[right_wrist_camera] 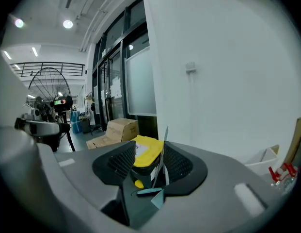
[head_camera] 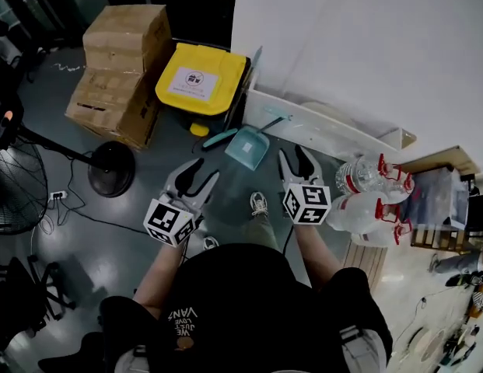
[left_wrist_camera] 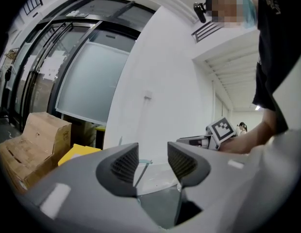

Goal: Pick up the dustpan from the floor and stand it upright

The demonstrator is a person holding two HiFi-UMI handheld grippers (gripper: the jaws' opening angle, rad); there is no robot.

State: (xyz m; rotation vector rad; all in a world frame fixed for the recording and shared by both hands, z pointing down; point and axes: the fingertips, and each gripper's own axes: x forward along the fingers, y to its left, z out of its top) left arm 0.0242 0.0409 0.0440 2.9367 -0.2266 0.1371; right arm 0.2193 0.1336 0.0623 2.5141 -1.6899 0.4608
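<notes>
The teal dustpan (head_camera: 247, 147) lies flat on the grey floor below the white wall, its thin handle pointing up and right. Both grippers hover just short of it. My left gripper (head_camera: 200, 174) is at its lower left, my right gripper (head_camera: 296, 162) at its right; each is open and holds nothing. In the left gripper view the dustpan's handle (left_wrist_camera: 140, 171) shows as a thin teal line between the open fingers. In the right gripper view a corner of the dustpan (right_wrist_camera: 158, 198) shows low between the jaws.
A teal brush (head_camera: 219, 138) lies left of the dustpan. A yellow-lidded bin (head_camera: 201, 80) and cardboard boxes (head_camera: 120, 68) stand behind. A fan base (head_camera: 110, 168) is at the left; large water bottles (head_camera: 365, 177) are at the right. A white ledge (head_camera: 319, 127) runs along the wall.
</notes>
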